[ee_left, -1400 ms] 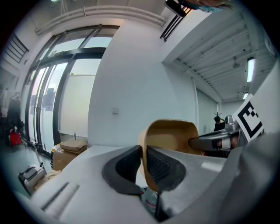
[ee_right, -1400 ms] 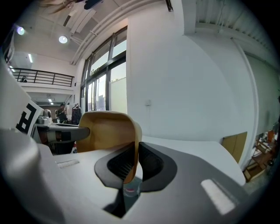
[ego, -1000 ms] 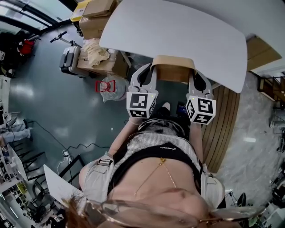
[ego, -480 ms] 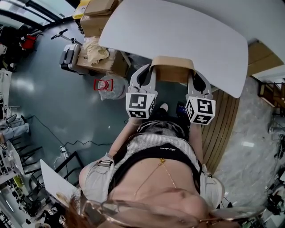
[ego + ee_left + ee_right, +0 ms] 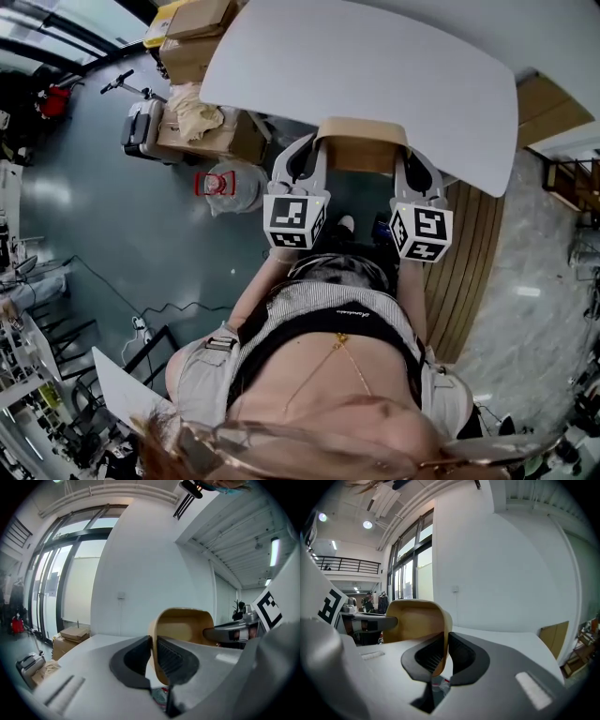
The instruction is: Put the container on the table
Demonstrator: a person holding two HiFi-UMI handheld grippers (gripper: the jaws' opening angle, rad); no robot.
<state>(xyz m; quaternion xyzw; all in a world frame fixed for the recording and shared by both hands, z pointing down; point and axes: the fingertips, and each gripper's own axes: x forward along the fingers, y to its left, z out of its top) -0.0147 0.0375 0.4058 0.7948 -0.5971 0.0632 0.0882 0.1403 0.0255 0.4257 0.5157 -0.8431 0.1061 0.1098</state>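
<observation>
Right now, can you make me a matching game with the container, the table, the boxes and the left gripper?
Things:
1. container
2. table
3. cardboard boxes
4. left gripper

Descriptions:
A. white top
B. piled beside the table
C. tan, gripped on both sides
D. shut on the container's wall

Pairs: 1-C, 2-A, 3-B, 4-D

Interior: large daylit hall.
A glossy grey-blue floor (image 5: 122,234) is reflecting overhead light, and a white rounded counter (image 5: 375,75) is standing over it, with cardboard boxes (image 5: 192,52) and a grey suitcase (image 5: 141,127) lying beside one end. Slatted wood flooring (image 5: 473,253) is running along the opposite side. Tall dark-framed windows (image 5: 70,573) are admitting daylight beside a plain white wall (image 5: 150,564). Round ceiling lamps (image 5: 368,524) are glowing above a railed balcony (image 5: 347,565).
</observation>
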